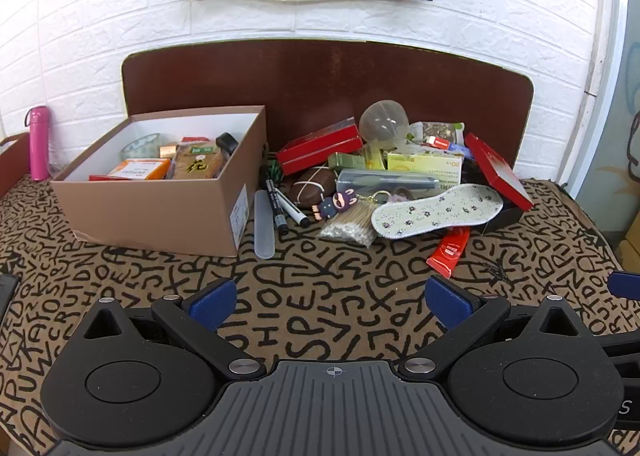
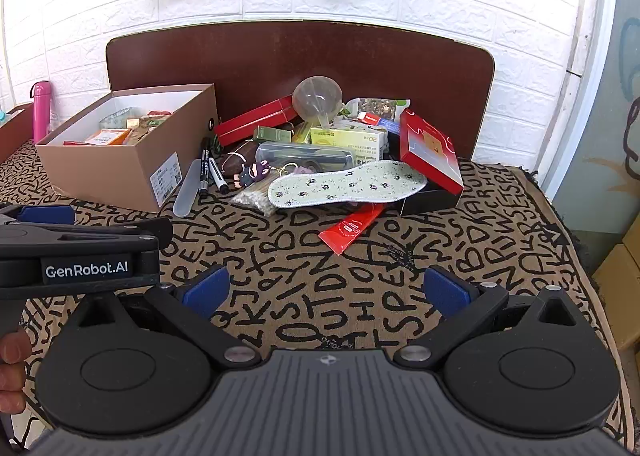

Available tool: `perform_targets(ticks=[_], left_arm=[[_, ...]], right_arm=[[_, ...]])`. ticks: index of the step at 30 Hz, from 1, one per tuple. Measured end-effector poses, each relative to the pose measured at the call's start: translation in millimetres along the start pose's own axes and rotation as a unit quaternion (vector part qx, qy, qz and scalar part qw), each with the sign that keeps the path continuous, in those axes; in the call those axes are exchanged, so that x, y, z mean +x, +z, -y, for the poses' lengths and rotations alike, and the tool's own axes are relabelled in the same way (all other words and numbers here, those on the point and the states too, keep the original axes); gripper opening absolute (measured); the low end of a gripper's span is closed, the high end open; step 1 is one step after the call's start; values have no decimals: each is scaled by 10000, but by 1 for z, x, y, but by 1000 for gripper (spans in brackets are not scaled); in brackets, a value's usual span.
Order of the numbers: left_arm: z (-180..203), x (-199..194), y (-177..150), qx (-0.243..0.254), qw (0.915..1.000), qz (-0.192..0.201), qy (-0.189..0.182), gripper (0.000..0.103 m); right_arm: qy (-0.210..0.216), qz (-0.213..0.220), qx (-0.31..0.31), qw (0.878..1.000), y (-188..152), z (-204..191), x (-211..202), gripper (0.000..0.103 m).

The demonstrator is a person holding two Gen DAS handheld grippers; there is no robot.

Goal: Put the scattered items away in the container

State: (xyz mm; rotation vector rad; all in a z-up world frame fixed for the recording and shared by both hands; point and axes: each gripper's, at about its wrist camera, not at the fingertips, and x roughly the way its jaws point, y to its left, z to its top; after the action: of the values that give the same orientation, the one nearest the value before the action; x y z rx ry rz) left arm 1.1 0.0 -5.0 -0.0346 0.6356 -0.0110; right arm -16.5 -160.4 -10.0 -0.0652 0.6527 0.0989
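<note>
A brown cardboard box sits at the left, holding several packets. To its right lies a pile of items: a floral insole, red boxes, a red sachet, markers, a clear tube, a bag of cotton swabs, a clear ball. My left gripper is open and empty, well short of the pile. My right gripper is open and empty too.
A letter-patterned cloth covers the table. A dark brown board stands behind against the white brick wall. A pink bottle stands at the far left. The left gripper's body shows at the left of the right wrist view.
</note>
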Motion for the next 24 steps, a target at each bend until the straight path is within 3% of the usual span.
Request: perform_targets(ticks=[24], left_arm=[[-7,11,3,-124,9998,-129,-13,103]], right_arm=[[43,-139,-38,9999,4,-2,12,103]])
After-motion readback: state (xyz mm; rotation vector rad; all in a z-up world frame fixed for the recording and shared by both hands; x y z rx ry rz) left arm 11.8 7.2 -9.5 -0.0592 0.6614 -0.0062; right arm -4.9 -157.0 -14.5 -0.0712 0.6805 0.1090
